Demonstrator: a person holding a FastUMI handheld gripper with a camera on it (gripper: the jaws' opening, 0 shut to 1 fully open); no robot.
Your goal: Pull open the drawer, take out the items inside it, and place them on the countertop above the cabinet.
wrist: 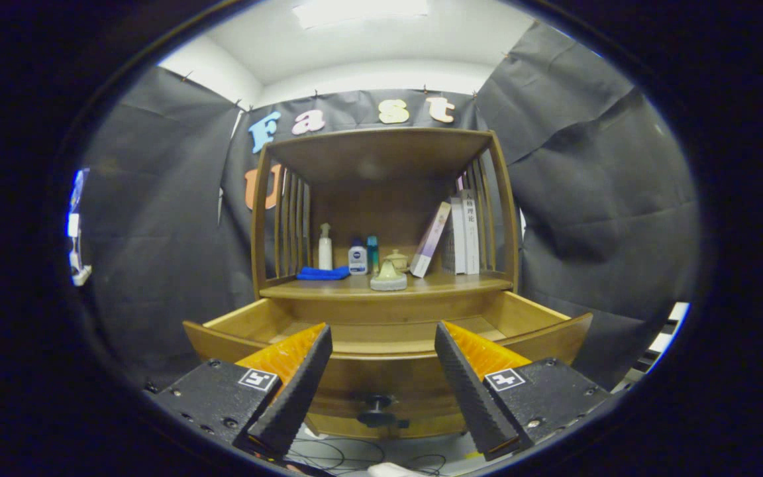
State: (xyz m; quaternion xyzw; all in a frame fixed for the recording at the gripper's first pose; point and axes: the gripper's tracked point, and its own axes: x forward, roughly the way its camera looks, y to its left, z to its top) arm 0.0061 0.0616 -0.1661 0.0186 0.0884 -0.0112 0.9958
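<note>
Gripper view. The drawer [381,334] sits pulled out at the centre of the frame, under the countertop [388,286] of the wooden cabinet [381,199]. Its dark knob [377,403] shows low on the front panel, between the fingers. The visible part of the drawer floor looks bare; the near part is hidden behind the front panel, so whether anything remains inside cannot be told.

On the countertop, centre frame: a blue cloth [323,273], a white pump bottle [324,246], a small blue-and-white bottle [357,258], a teal bottle [372,254], a pale ceramic piece [389,275] at the front edge. Books [453,237] lean to the right.

The gripper [381,381] stands wide open, holding nothing, touching nothing. Judged: it faces the drawer squarely, backed off from it.
</note>
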